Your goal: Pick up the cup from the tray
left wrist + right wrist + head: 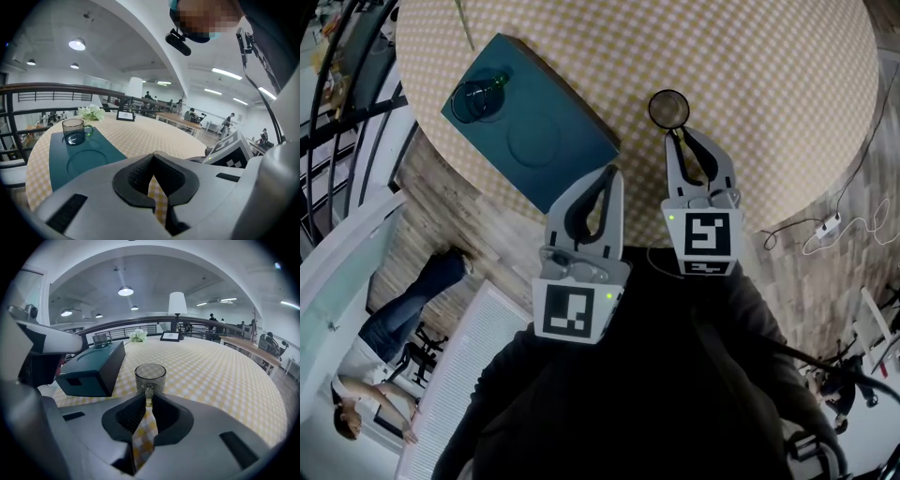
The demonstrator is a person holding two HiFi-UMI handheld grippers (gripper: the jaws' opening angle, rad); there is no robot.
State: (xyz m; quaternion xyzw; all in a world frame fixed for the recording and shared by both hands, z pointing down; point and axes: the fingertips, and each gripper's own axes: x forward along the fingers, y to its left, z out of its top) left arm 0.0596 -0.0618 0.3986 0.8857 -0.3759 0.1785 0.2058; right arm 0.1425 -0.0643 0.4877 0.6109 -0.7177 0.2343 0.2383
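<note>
A clear glass cup [668, 109] [150, 376] stands on the checked cloth, off the tray. My right gripper [673, 134] [149, 398] is shut on its handle. A second glass cup with a green handle [478, 98] [74, 131] [101, 339] stands on the far corner of the teal tray [553, 141] [89, 159] [93, 366]. A round recess in the tray next to it is bare. My left gripper [612, 172] [153, 154] hovers by the tray's near corner, shut with nothing in it.
The round table [769, 94] carries white flowers [91, 112] and a small framed sign [125, 116] at its far side. A railing [47, 91] runs behind it. A cable and power strip [825, 230] lie on the floor to the right.
</note>
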